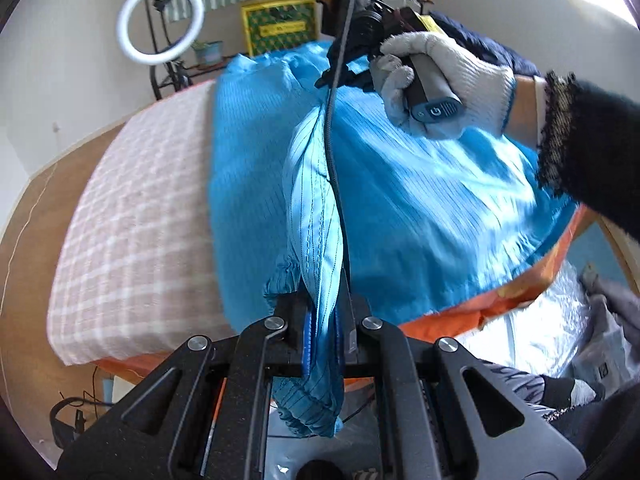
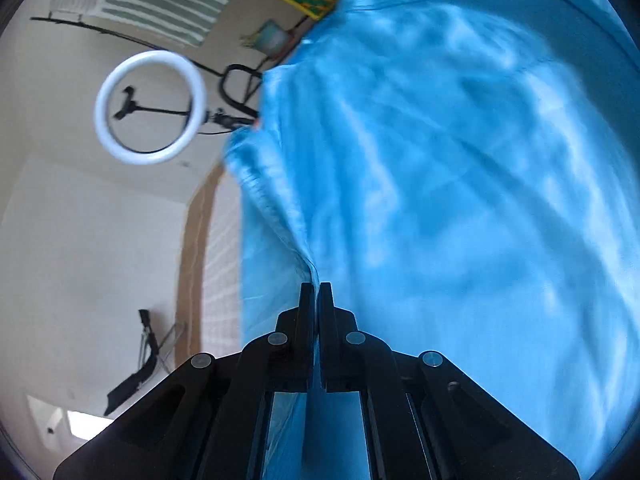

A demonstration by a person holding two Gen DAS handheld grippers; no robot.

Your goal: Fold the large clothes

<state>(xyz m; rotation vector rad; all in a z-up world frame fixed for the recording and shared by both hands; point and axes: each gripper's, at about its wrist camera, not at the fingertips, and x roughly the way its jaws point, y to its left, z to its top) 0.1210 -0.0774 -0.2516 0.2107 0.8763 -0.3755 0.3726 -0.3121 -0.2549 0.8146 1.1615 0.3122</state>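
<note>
To fold well, both corners should travel together and level, so the blue garment (image 1: 420, 200) lands flat on the bed (image 1: 132, 216) without twist. The left claw (image 1: 320, 312) is clamped on a cuffed sleeve just before the bed's near edge. Farther over the bed, the right claw (image 2: 316, 292) is closed tight on a fold of the cloth.

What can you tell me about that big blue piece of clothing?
The blue garment is thin, shiny cloth with fine dark pinstripes and stitched seams. It lies spread and rumpled over the checked bedding. The left gripper pinches its gathered, elastic-cuffed sleeve; the right gripper is shut on another fold.
</note>
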